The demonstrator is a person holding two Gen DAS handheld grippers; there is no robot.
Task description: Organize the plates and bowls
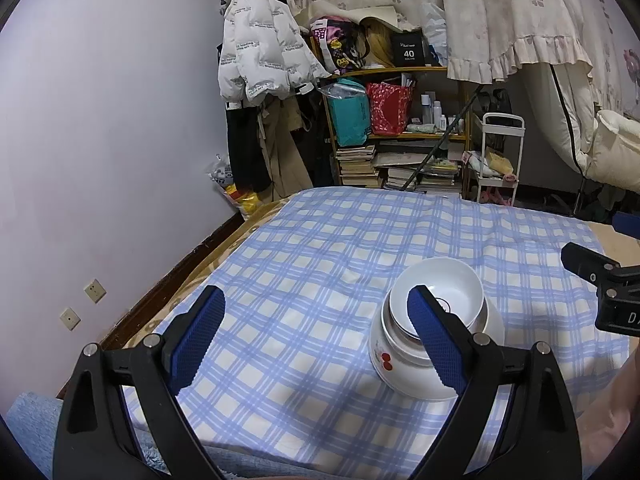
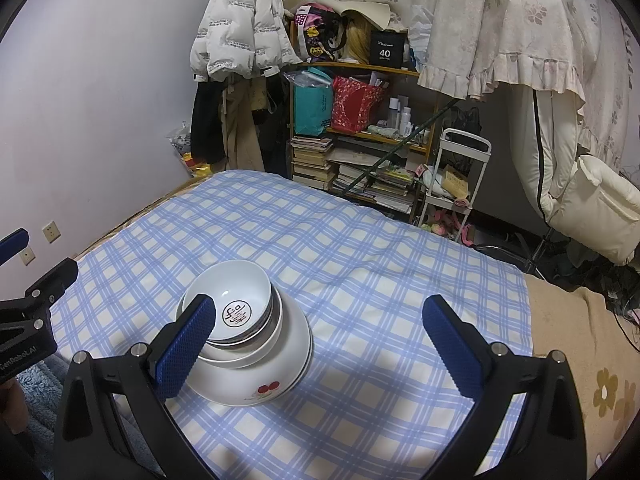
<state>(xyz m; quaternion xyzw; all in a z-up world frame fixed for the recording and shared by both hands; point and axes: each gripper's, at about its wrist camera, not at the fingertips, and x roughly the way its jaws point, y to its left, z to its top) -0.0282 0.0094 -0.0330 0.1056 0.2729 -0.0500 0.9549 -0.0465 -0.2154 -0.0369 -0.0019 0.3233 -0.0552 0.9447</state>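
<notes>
Blue ribbed pads on black arms fill the foreground of both wrist views, and both tools stand wide apart with nothing between them: the left gripper (image 1: 316,340) hangs over bare checked cloth (image 1: 320,248), and the right gripper (image 2: 320,344) does the same on the other side. Between the two tools sits the stack of bowls (image 2: 248,340), all the crockery in sight nested into one pile near the front middle of the cloth, so the sorting looks close to finished. A small top bowl (image 2: 236,300) with a round black mark inside rests in a wider white one, and at the bottom is a broad bowl with red cherries (image 2: 267,389) on its flank. From the left tool the pile lies off to the right, its near side partly hidden by that tool's right pad (image 1: 434,344); from the right tool it lies off to the left, behind the left pad (image 2: 184,348). Neither pair of jaws brackets it. My worry is the footing: the cloth seems to cover something soft, and the upper bowls sit off-centre toward the back, so a nudge from either pad, or a one-sided pinch on a smooth rim, could tip the top bowl out or slide the whole pile
</notes>
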